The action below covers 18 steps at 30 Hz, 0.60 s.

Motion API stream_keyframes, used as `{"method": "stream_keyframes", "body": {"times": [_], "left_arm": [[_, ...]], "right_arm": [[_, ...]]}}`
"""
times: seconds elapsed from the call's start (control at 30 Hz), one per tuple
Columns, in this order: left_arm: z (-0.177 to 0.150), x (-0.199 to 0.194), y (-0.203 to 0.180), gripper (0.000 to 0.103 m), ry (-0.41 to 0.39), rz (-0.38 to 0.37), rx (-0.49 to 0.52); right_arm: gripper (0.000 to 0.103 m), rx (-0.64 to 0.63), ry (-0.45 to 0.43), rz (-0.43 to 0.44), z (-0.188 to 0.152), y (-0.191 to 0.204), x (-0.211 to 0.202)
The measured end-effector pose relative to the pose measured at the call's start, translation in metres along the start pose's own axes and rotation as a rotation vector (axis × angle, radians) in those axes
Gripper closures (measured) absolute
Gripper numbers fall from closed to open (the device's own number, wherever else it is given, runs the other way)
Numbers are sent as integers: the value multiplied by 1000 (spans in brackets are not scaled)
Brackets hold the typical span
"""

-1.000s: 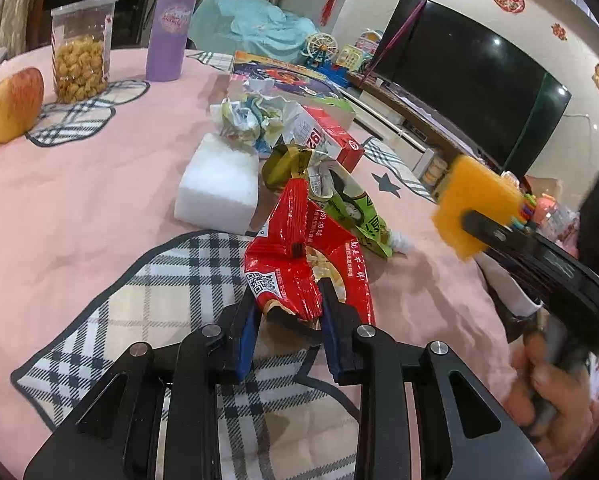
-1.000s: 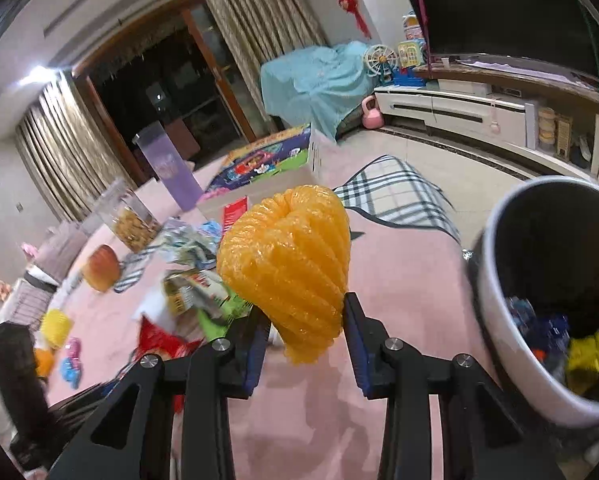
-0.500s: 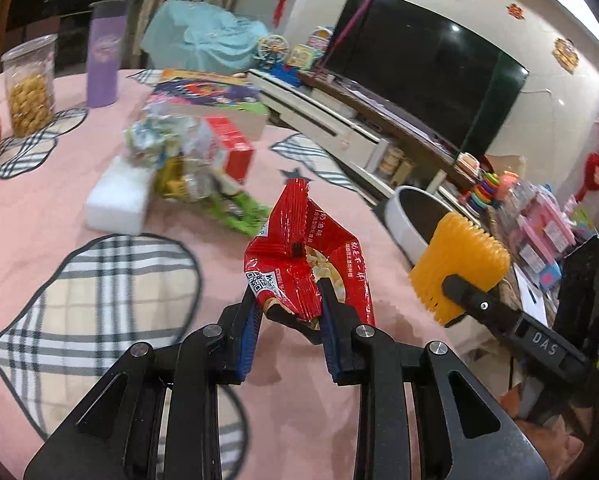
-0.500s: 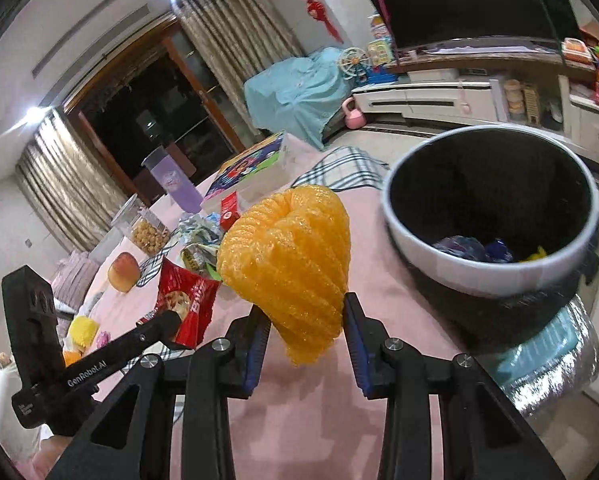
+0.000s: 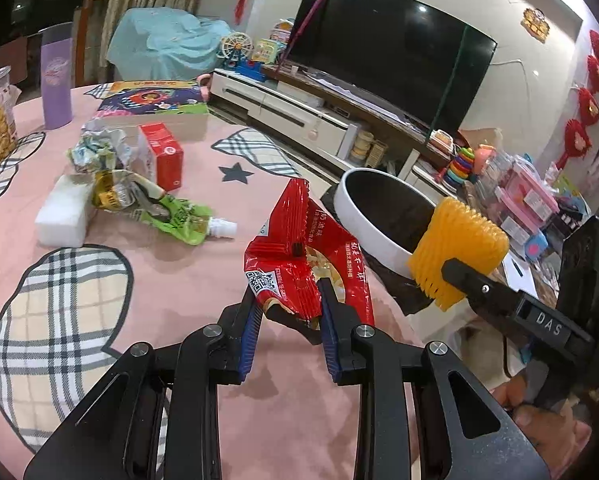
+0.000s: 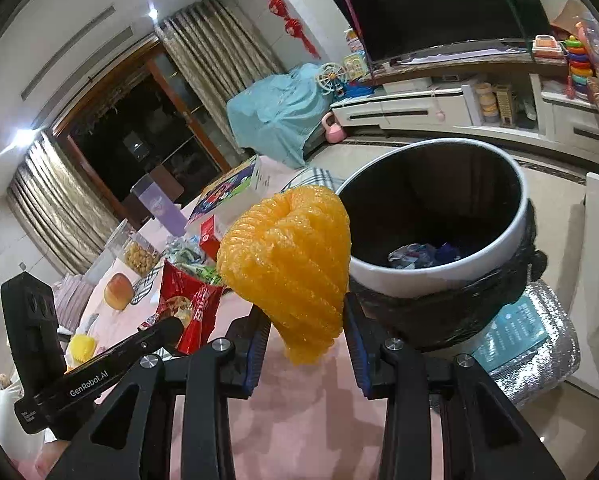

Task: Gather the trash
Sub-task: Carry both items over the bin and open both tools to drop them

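We have the left gripper (image 5: 289, 312) clamped on a crumpled red snack wrapper (image 5: 303, 264), held up above the pink-covered bench (image 5: 179, 300), just short of the white-rimmed trash bin (image 5: 363, 220). Our right gripper (image 6: 304, 334) is closed on an orange foam fruit net (image 6: 289, 264), which hangs beside the trash bin's near rim, not yet over its opening. Inside the bin we see a few crumpled bits at the bottom. Farther from the bin, on the bench, lie a green pouch (image 5: 175, 216), a white foam block (image 5: 63, 212), a red carton (image 5: 161, 156) and crumpled foil wrappers (image 5: 95, 148).
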<state>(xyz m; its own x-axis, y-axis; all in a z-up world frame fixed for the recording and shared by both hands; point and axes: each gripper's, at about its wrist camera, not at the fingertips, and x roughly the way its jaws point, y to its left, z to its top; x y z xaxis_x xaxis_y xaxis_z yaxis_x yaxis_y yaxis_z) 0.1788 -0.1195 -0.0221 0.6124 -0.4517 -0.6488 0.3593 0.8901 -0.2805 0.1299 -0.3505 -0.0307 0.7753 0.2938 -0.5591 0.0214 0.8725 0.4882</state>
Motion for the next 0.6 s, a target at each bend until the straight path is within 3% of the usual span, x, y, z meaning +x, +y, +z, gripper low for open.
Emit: {"method": "stream_keyframes", "body": {"times": [0.6], "left_arm": [[17,24,-49,77,12,-45,103]], "right_arm": [[66,43,-45,-38,13,-33,-17]]}}
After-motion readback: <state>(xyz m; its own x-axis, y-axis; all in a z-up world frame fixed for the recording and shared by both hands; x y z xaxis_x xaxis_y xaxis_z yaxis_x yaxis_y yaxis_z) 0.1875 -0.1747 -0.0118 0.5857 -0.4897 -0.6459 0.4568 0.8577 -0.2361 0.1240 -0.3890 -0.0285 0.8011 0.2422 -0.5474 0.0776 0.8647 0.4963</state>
